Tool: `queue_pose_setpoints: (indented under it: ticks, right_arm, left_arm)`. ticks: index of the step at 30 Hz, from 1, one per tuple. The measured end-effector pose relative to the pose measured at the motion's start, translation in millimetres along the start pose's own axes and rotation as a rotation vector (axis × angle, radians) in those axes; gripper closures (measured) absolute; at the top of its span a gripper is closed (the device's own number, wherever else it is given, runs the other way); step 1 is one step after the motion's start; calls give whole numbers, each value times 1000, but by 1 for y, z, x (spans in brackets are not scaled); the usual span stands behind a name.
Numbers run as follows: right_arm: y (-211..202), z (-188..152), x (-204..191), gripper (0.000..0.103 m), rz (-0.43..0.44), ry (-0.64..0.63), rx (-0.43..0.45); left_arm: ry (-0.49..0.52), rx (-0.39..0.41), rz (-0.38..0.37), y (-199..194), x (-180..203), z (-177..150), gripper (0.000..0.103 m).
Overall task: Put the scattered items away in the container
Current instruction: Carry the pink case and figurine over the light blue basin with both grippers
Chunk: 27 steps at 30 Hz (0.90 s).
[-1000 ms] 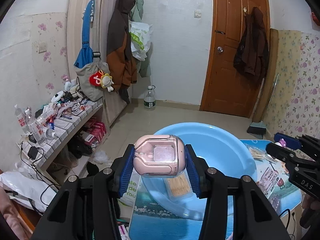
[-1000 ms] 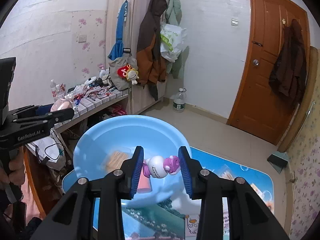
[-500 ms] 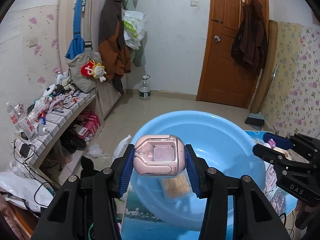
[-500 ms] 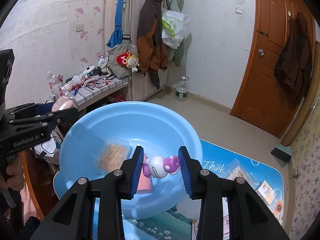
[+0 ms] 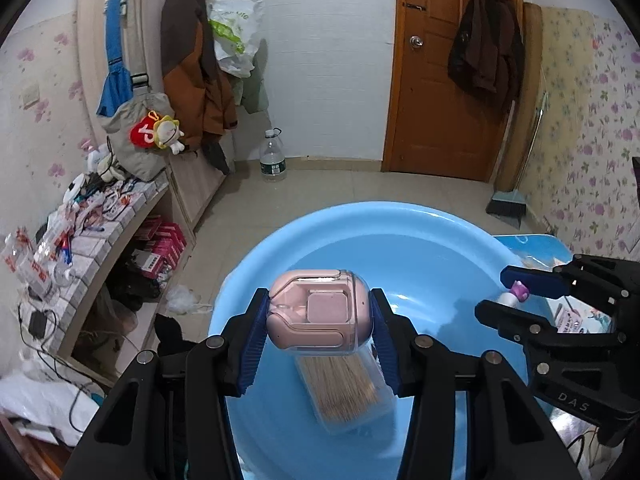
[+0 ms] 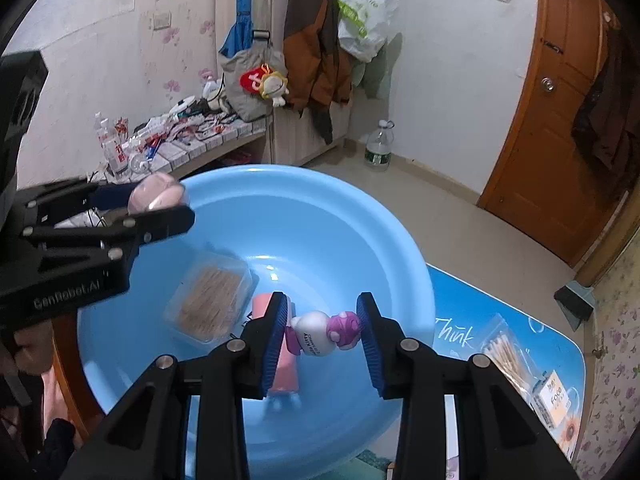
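1. Low centre of the left wrist view, the left gripper [image 5: 318,322] clamps a pink earbud case [image 5: 318,314] above the blue basin [image 5: 400,220].
2. Low centre of the right wrist view, the right gripper [image 6: 322,334] clamps a small toy figure [image 6: 324,332] over the same basin.
3. Released from this height, either could bounce out or strike the clear toothpick box [image 6: 210,300] lying inside.
4. The two grippers are near each other; the basin's middle lies open.

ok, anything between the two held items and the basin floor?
Nothing blocks the drop. The pink case hangs over the clear stick box lying in the blue basin; the small figurine hangs beside the pink packet.
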State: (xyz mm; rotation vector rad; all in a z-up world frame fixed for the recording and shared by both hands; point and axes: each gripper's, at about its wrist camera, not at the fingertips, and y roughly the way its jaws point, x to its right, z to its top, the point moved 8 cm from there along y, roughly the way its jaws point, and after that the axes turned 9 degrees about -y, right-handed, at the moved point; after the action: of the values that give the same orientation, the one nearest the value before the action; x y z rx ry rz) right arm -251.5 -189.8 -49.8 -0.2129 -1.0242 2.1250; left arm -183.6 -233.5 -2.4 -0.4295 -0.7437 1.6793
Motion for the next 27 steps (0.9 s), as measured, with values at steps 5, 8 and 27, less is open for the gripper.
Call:
queue_pose_setpoints:
  ticks: [5, 8, 27]
  right_arm:
    - [11, 2, 6, 66, 4, -5, -12]
    - [18, 0, 6, 66, 13, -2, -26]
    - [32, 0, 7, 66, 36, -8, -53]
  left_arm:
    - [10, -40, 17, 16, -4, -3, 56]
    - [21, -78, 31, 23, -3, -10, 56]
    - [115, -170, 80, 39, 10, -30, 54]
